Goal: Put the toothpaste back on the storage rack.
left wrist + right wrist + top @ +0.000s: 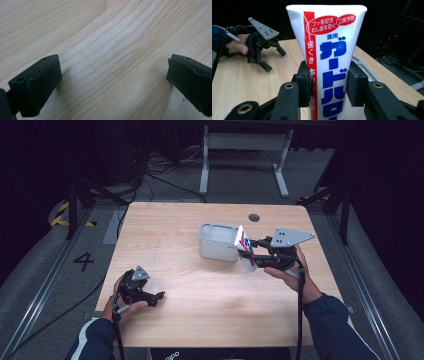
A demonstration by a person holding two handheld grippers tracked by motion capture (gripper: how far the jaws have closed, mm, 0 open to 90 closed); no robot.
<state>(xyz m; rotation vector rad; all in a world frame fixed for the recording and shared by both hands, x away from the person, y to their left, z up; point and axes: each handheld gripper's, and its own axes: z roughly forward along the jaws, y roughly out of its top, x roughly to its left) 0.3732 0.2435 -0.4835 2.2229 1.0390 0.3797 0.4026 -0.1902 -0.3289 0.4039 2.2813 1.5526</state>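
Wooden table (200, 290), right tongs (248, 251) clamping toothpaste tube (329, 57), beside grey bin (218, 242)

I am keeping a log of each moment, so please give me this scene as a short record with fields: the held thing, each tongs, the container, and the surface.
held thing: white toothpaste tube with red stripe and blue lettering, its flat crimped end pointing away from the tongs
right tongs: shut on the tube, next to the container
left tongs: open, nothing between the jaws, low over bare wood
container: grey rectangular bin, open top, contents cannot be told
surface: light wooden table
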